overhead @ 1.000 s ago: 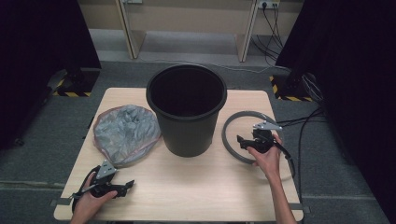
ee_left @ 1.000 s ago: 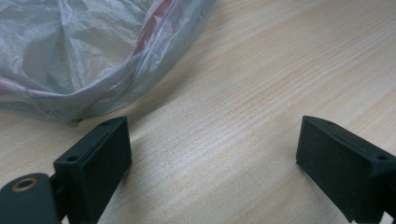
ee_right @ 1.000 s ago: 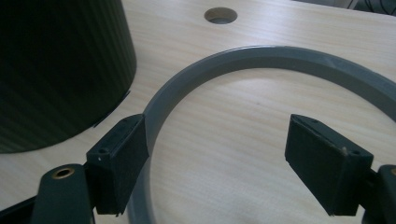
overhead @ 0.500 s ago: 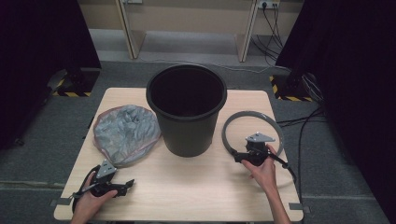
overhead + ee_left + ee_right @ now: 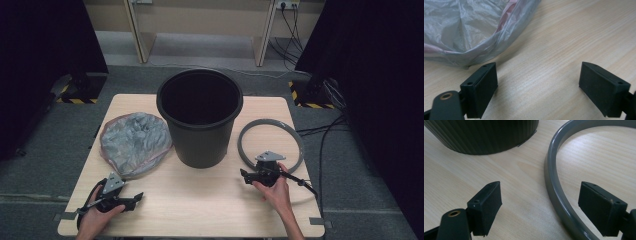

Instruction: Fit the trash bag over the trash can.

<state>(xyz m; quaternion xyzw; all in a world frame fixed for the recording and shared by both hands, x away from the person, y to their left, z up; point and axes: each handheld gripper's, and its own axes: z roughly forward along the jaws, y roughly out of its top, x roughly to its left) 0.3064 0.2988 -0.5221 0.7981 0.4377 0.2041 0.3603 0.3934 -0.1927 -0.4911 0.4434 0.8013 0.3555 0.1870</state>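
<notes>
Standing upright near the middle of the light wooden table [image 5: 200, 200], a black plastic bucket [image 5: 200, 120] with ribbed walls shows its dark open mouth to the high view. A crumpled grey translucent plastic bag [image 5: 134, 142] lies flat on the tabletop just to the bucket's left, and a grey plastic ring [image 5: 295, 135] lies flat on the table to the bucket's right, close to it but apart from its wall. The person's left hand [image 5: 95, 220] holds the left gripper [image 5: 131, 201] low over the near left corner of the table, just in front of the bag; in the left gripper view its two black jaws are spread wide with bare wood between them, gripping nothing, and the bag's edge lies just beyond the left jaw. The right hand [image 5: 276, 192] holds the right gripper [image 5: 246, 175] at the near edge of the ring, pointing toward the bucket's base. In the right gripper view its jaws also stand wide apart and hold nothing: the ring's curved band passes between them, nearer the right jaw, untouched by either pad, with the bucket's ribbed base farther ahead on the left.
</notes>
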